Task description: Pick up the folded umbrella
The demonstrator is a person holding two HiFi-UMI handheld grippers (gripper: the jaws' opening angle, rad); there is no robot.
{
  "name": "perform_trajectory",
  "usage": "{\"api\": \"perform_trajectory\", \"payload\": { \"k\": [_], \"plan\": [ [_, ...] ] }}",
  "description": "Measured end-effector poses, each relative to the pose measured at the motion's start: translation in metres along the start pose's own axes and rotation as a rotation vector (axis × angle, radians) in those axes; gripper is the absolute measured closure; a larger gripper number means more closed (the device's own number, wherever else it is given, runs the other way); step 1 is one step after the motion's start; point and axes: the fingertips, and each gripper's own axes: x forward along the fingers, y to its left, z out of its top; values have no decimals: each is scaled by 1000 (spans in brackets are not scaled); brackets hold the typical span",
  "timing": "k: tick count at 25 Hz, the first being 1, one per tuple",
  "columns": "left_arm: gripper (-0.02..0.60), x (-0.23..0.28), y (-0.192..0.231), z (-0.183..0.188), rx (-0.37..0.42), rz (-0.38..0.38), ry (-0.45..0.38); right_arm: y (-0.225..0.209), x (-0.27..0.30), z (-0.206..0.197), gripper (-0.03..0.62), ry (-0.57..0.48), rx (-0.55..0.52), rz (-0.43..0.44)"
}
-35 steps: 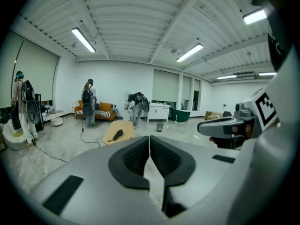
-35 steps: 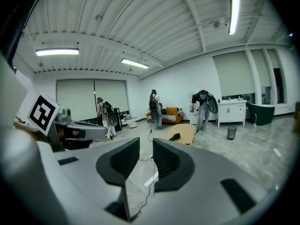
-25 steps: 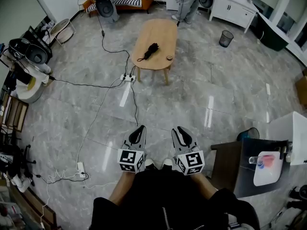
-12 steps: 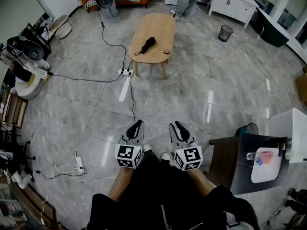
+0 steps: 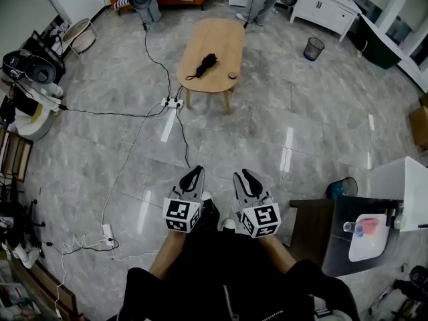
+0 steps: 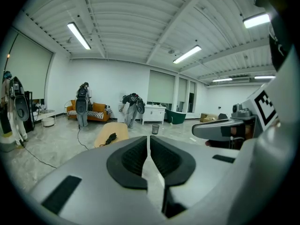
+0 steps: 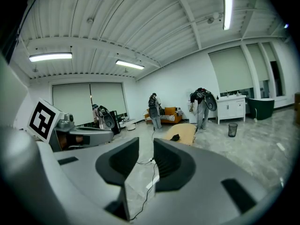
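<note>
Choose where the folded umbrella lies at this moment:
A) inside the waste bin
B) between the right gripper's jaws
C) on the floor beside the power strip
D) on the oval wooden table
D: the head view shows the black folded umbrella lying on top of the oval wooden table.

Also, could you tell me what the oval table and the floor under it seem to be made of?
Oval table: likely light wood, matte; even tan top, matching legs.
Floor: probably polished marble-look tile; grey veining, seams, glossy light streaks.
</note>
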Motion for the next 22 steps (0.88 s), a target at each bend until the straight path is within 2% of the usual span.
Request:
{"api": "perform_trajectory", "payload": {
  "k": [6,14,22],
  "plan": [
    [563,32,41,16,21,-17,-2,-5,55,20,505,-2,-12,-8],
    [563,56,94,33,23,-32,-1,12,117,40,505,8,-32,10],
    [563,74,123,36,21,-65,8,17,154,48,502,9,-41,-3]
  ]
}}
